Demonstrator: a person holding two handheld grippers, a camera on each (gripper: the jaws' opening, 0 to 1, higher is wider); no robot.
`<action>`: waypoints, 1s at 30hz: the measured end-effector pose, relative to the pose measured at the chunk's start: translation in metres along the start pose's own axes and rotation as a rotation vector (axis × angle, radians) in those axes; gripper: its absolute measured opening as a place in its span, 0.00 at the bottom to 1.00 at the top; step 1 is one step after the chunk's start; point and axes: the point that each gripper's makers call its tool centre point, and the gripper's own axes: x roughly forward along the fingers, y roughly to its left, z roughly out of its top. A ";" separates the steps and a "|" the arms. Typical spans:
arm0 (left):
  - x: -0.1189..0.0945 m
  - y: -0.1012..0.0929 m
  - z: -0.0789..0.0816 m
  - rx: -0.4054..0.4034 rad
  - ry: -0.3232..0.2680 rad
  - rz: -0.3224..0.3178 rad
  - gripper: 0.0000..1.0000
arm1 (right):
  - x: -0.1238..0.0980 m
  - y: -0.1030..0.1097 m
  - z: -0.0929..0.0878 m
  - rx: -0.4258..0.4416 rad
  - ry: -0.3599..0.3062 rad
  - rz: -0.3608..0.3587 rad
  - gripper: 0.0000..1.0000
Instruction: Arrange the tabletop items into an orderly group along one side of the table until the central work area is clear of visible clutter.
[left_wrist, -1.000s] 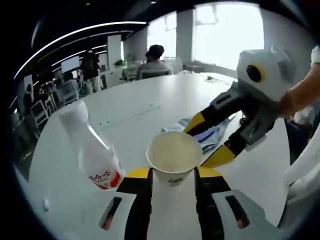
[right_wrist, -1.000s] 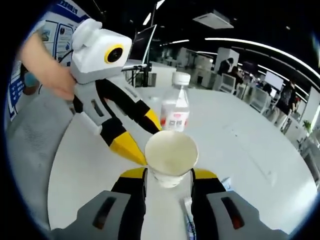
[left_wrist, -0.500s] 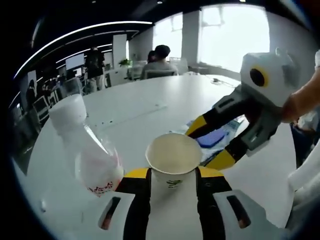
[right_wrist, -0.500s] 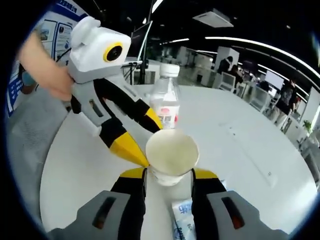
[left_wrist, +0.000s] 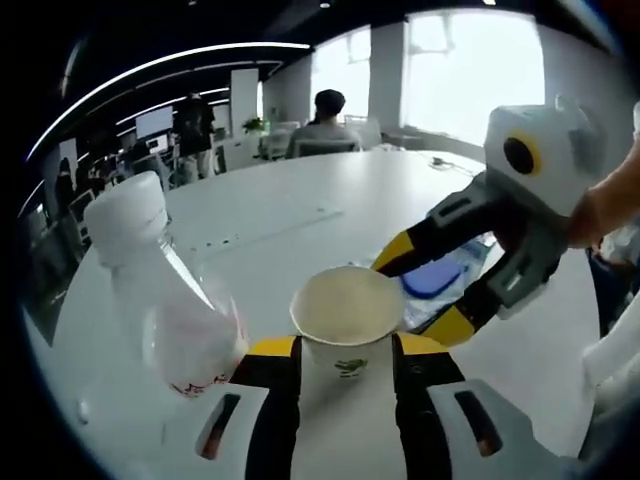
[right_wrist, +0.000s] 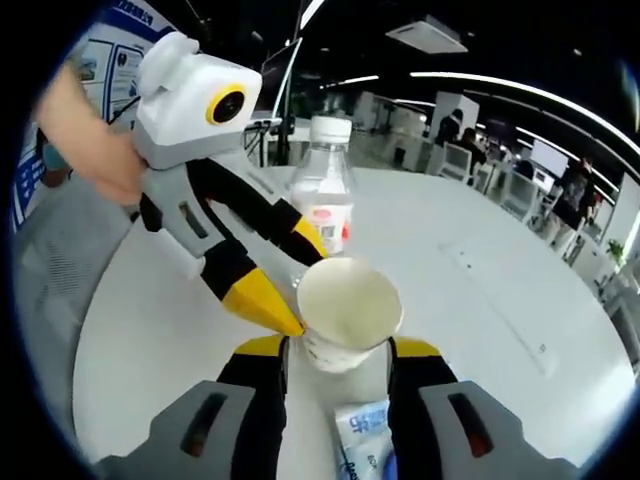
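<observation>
A white paper cup (left_wrist: 345, 320) stands upright between the jaws of my left gripper (left_wrist: 345, 350), which is shut on its lower part. My right gripper (right_wrist: 340, 350) holds the same paper cup (right_wrist: 348, 312) from the other side, and the cup looks empty. In the left gripper view the right gripper (left_wrist: 425, 290) reaches in from the right, its yellow tips at the cup's rim. A clear plastic bottle (left_wrist: 165, 300) with a white cap and a red-and-white label stands just left of the cup; the bottle (right_wrist: 322, 195) rises behind the cup in the right gripper view.
A blue-and-white packet (left_wrist: 440, 285) lies on the white table (left_wrist: 270, 215) under the right gripper; the packet (right_wrist: 362, 450) shows between that gripper's jaws. Chairs, desks and seated people stand beyond the table's far edge. A person's hand (right_wrist: 85, 140) holds the left gripper.
Both grippers and the cup have moved together toward the bottle, which now looms larger and closer. The packet has come further into the right gripper view.
</observation>
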 end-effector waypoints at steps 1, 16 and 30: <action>0.001 0.000 0.000 0.003 0.002 -0.001 0.32 | 0.001 0.000 0.000 -0.002 0.000 0.000 0.36; 0.006 -0.001 0.001 -0.002 -0.002 0.003 0.32 | 0.004 -0.004 -0.004 -0.011 0.011 -0.003 0.39; 0.003 -0.005 0.001 0.029 0.012 0.004 0.36 | -0.002 -0.007 -0.007 -0.002 0.021 -0.023 0.45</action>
